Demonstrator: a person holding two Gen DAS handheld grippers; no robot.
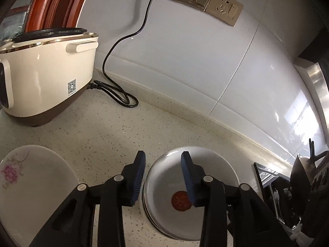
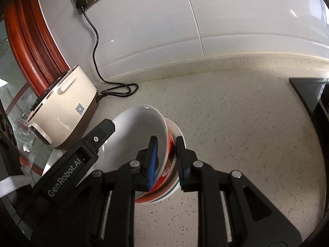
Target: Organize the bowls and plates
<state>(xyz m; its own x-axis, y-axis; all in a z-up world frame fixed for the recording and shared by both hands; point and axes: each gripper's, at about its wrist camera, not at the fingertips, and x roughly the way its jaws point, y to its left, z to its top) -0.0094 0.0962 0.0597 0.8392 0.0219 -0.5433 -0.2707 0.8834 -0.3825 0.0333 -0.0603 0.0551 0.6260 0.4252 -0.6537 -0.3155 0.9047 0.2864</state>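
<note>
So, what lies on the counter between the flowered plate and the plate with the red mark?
In the left wrist view, only bare speckled counter separates the flowered plate from the red-marked plate; the left gripper hangs above it.

Both wrist views look steeply down, close over the countertop (image 1: 107, 135), sharing the rice cooker (image 2: 63, 111).

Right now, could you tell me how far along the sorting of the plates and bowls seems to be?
Partly done. Two white plates are already stacked on the counter. In hand: the right claw is shut on the rim of a white bowl, tilted against a red-patterned bowl. The left claw hangs open above the stack. The floral plate lies apart, not yet stacked.
</note>
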